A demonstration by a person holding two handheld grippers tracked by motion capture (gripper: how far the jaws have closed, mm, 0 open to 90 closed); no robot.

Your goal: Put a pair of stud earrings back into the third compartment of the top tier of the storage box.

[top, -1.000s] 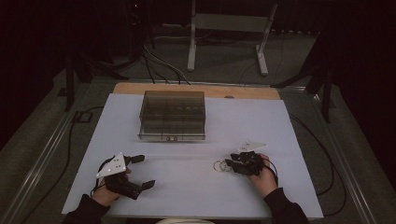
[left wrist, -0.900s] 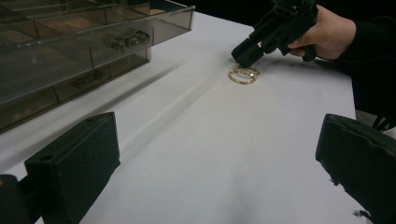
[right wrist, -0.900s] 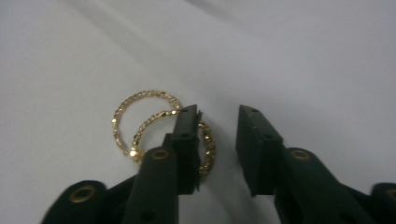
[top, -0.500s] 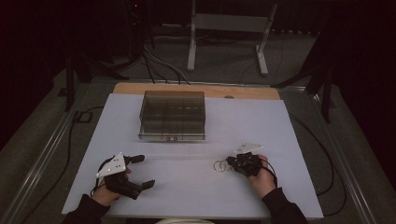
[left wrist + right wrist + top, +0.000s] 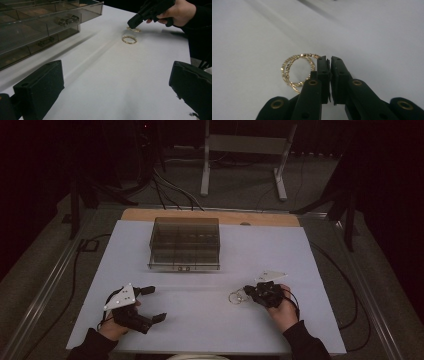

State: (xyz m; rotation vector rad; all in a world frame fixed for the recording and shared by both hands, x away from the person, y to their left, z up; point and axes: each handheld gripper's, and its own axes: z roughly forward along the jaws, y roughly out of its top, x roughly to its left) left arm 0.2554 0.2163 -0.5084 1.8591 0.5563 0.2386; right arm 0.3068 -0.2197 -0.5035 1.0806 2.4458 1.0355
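Right gripper [image 5: 330, 60] jaws closed on bracelet [image 5: 298, 71] | second bracelet [image 5: 129, 39] beside

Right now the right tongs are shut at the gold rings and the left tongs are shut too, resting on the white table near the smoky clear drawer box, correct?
Not quite: the left tongs are open, jaws wide apart in the left gripper view. The rest holds: the right tongs are shut at the gold rings, with the smoky clear drawer box on the white table.

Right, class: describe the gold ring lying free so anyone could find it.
On the white table, look by the right gripper's tip. Two gold rings lie there; the free ring sits clear of that tip, nearer the left gripper.
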